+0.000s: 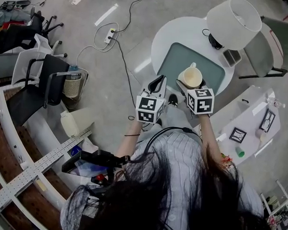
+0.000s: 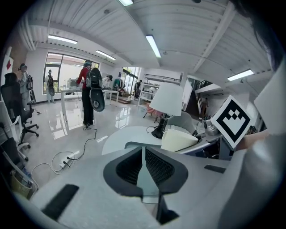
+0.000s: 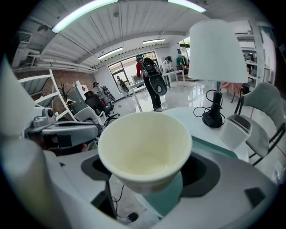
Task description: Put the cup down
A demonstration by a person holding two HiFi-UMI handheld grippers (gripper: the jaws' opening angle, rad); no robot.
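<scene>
Right claw [image 3: 149, 176] is pinching the cup [image 3: 145, 150], left claw [image 2: 144, 172] is pressed together, empty. I'd lower it level onto the worktop [image 1: 177, 26] mat [image 1: 174, 63], then release.

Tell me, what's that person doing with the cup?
A person is holding a gripper in each hand. The right gripper has its jaws closed on a cream cup and holds it upright, open end up, above the green mat on the round white table, near a lamp. The cup does not look set down yet. The left gripper is beside it, with its jaws together and nothing in them.
</scene>
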